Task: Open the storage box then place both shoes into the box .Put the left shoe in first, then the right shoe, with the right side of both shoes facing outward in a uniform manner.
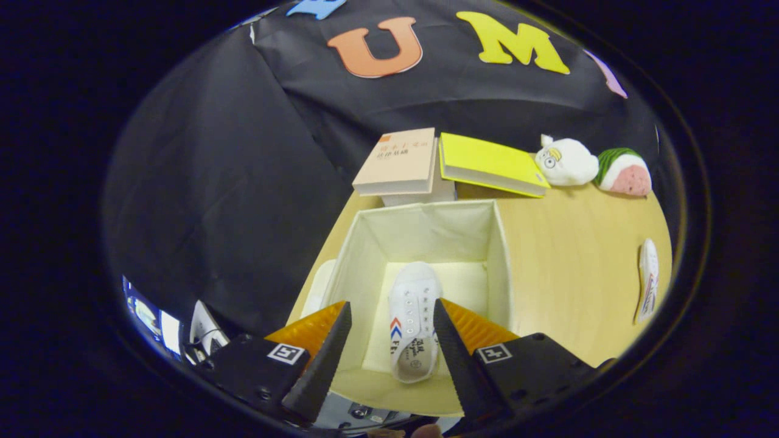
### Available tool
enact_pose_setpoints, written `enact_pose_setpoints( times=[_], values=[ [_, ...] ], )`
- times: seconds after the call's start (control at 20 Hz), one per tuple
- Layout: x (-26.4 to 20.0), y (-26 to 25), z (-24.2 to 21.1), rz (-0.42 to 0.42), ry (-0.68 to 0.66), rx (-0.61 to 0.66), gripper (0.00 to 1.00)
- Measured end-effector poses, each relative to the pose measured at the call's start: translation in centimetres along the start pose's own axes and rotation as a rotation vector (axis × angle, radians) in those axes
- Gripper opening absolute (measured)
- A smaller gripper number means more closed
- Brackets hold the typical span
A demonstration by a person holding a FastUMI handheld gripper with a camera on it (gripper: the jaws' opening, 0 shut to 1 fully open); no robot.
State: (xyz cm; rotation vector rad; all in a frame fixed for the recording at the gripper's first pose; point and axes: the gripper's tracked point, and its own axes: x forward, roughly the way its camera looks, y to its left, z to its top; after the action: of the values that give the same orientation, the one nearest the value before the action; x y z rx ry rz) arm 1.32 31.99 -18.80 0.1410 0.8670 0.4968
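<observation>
A cream fabric storage box (371,243) stands open on the wooden table, straight below and ahead of my fingers. One white sneaker (414,319) with red and blue chevrons lies inside it on the floor of the box, toe pointing away, nearer the right finger. My gripper (392,316) hovers above the box with its fingers spread wide and nothing pressed between them. The other white shoe (648,280) lies on the table far to the right of the box.
Behind the box lie a beige book (398,161) and a yellow book (487,163). Two plush toys, a white one (566,161) and a green-and-pink one (624,172), sit at the back right. The box lid (319,286) peeks out left of the box.
</observation>
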Motion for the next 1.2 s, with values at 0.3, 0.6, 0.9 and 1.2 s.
enact_pose_setpoints(
  times=[0.3,0.6,0.9,1.2],
  values=[
    [-8.8,-7.4,2.8,-0.112,-0.205,-0.129,0.88],
    [-16.7,-22.5,1.9,-0.287,-0.313,-0.098,1.0],
    [-19.6,-39.8,-4.2,-0.446,-0.191,0.048,1.0],
    [-16.3,-50.0,-8.9,-0.477,-0.006,0.119,1.0]
  ],
)
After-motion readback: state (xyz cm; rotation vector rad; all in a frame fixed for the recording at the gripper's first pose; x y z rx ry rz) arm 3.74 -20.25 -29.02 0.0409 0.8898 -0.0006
